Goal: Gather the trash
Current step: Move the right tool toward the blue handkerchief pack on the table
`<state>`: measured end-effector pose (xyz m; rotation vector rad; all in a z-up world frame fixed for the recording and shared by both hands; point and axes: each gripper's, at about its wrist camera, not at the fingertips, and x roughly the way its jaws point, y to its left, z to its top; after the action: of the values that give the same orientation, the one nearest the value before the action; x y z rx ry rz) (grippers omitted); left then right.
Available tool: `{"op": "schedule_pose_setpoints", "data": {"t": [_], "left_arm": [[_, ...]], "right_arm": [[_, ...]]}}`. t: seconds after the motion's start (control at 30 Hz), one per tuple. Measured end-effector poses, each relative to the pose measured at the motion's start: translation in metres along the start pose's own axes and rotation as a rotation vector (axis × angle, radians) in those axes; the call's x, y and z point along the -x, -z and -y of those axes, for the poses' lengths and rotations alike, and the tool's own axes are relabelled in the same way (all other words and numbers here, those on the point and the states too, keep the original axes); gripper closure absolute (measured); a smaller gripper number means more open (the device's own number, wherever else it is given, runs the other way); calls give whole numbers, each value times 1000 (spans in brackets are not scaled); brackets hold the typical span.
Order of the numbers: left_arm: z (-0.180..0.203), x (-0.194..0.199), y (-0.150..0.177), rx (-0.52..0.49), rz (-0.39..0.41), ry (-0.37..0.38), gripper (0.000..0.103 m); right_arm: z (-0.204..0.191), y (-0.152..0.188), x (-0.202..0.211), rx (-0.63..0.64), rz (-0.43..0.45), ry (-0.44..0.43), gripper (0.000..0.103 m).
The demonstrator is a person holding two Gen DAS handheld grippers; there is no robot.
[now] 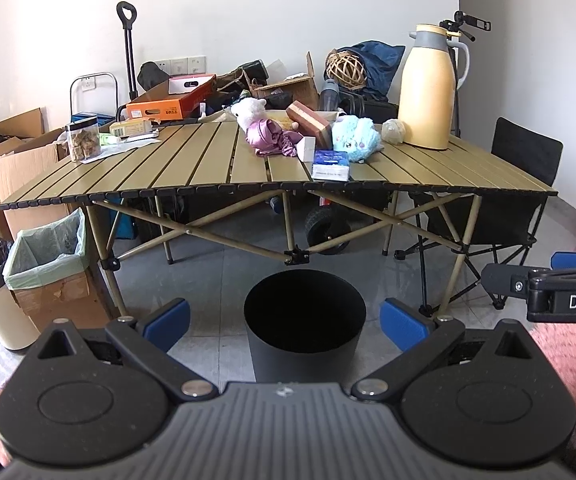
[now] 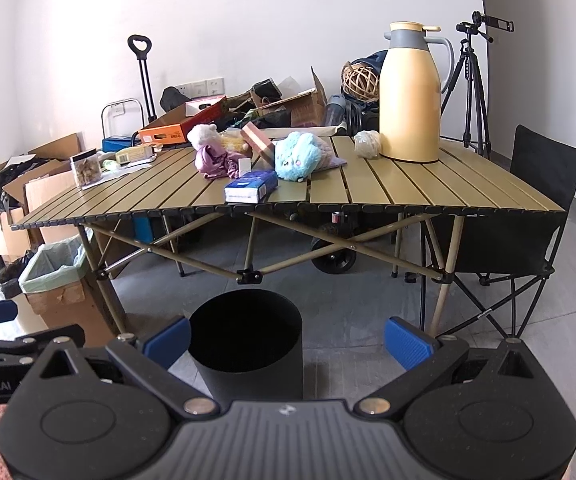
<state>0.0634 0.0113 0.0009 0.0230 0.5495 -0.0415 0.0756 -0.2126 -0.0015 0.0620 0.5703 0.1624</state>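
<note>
A crumpled ball of pale paper (image 2: 367, 143), the likeliest piece of trash here, sits toward the far right corner of the slatted folding table (image 2: 468, 196), touching the base of a tall yellow thermos jug (image 2: 410, 92). On the floor in front of the table's near edge stands an open black cylindrical bin (image 2: 245, 344), seemingly set there to receive the trash.

Both grippers are held low and back from the table, well apart from the paper ball. The left gripper (image 1: 285, 322) has its blue-padded jaws spread wide with nothing between them, framing the bin. The right gripper (image 2: 285, 340) is likewise spread and empty, just to the right of the bin. Each gripper's side pokes into the other's view, so they hang side by side. Judging by this, collecting has not begun.

Near the table's middle lie a blue tissue pack (image 2: 251, 187) at the near edge, a fluffy blue plush toy (image 2: 298, 156), a white plush toy in purple cloth (image 2: 211, 152) and a brown block (image 2: 256, 141). Toward the far left corner stand a clear jar of brown snacks (image 2: 85, 168) and some papers.

Beyond the left edge, on the floor, is a cardboard box lined with a green bag (image 2: 53, 276). A black folding chair (image 2: 544, 208) stands past the right edge, a tripod (image 2: 474, 92) behind.
</note>
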Motion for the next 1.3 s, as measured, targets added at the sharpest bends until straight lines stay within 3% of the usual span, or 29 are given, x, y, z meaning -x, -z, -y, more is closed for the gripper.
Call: {"op": "schedule_pose_setpoints", "data": {"t": [0.4, 0.9, 1.13, 1.3], "left_arm": [[-7, -54, -35, 18, 8, -36, 0], [-32, -120, -90, 77, 88, -95, 0], [-52, -150, -113, 133, 130, -75, 0], [-70, -177, -129, 160, 100, -57, 0]], "right_arm": [[14, -24, -52, -16, 20, 4, 0], [10, -77, -133, 1, 105, -11, 0], [-2, -99, -165, 6, 165, -39, 0], [-13, -117, -190, 21, 191, -59, 0]]}}
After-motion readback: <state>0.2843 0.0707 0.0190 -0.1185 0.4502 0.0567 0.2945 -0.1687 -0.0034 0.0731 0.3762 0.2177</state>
